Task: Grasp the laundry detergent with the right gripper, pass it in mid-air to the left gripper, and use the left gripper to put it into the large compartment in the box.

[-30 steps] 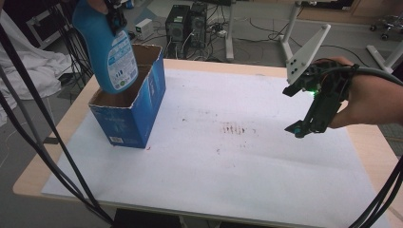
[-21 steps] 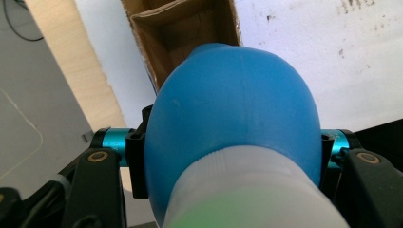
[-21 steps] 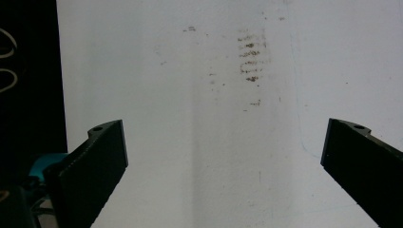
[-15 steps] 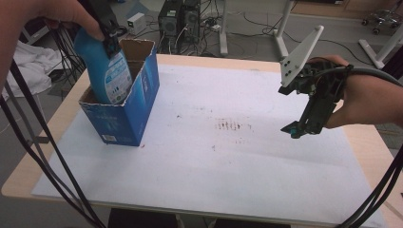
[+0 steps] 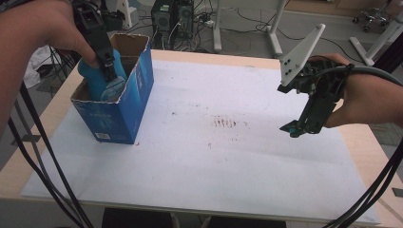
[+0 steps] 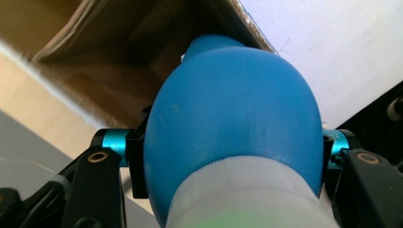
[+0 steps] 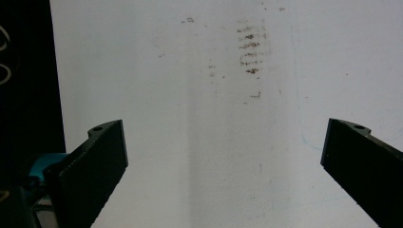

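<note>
Left gripper (image 5: pixel 108 64) clamped on rounded blue plastic bottle (image 5: pixel 100 83), upright and mostly inside open blue cardboard box (image 5: pixel 124 107) at table's left. Right gripper (image 5: pixel 297 128) wide apart, empty, above stained white sheet (image 5: pixel 223 156).

Even, soft daylight – faint shadows; close-up views blurry, esp. foreground.
</note>
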